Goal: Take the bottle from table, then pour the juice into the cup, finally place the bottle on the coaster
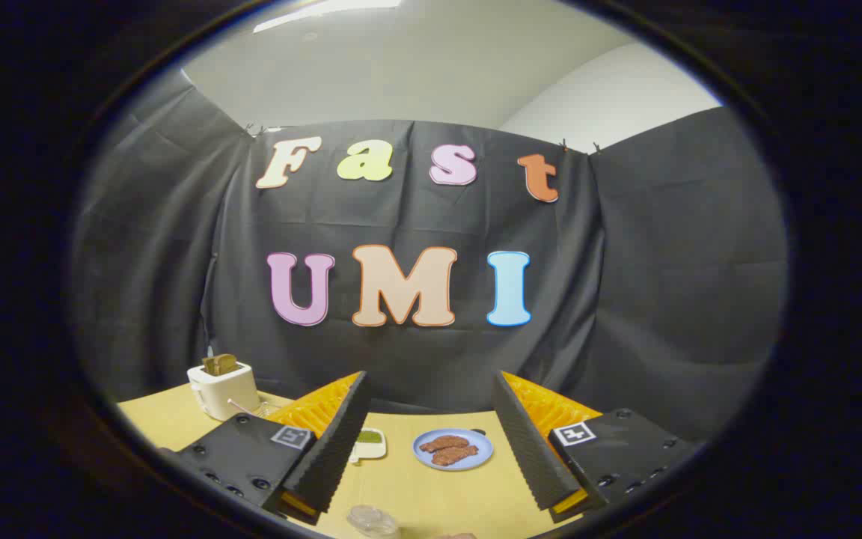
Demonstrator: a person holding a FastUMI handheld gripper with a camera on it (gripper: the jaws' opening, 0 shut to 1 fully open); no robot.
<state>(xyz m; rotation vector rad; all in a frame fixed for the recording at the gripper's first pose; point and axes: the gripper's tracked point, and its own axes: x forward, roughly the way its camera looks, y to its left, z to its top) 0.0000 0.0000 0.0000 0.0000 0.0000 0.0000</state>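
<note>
Tongs (431, 442) spread wide and empty above the table (431, 494), clear cup (373, 520) just below their tips.

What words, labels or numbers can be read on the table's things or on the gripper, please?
No readable text on the toaster, the plate or the table.
The gripper, open with nothing between its fingers, carries two square markers: black-and-white patterns, no words.

A toaster (223, 389), a plate (452, 450) of sausages and a small dish (368, 445) share the table (169, 419).
</note>
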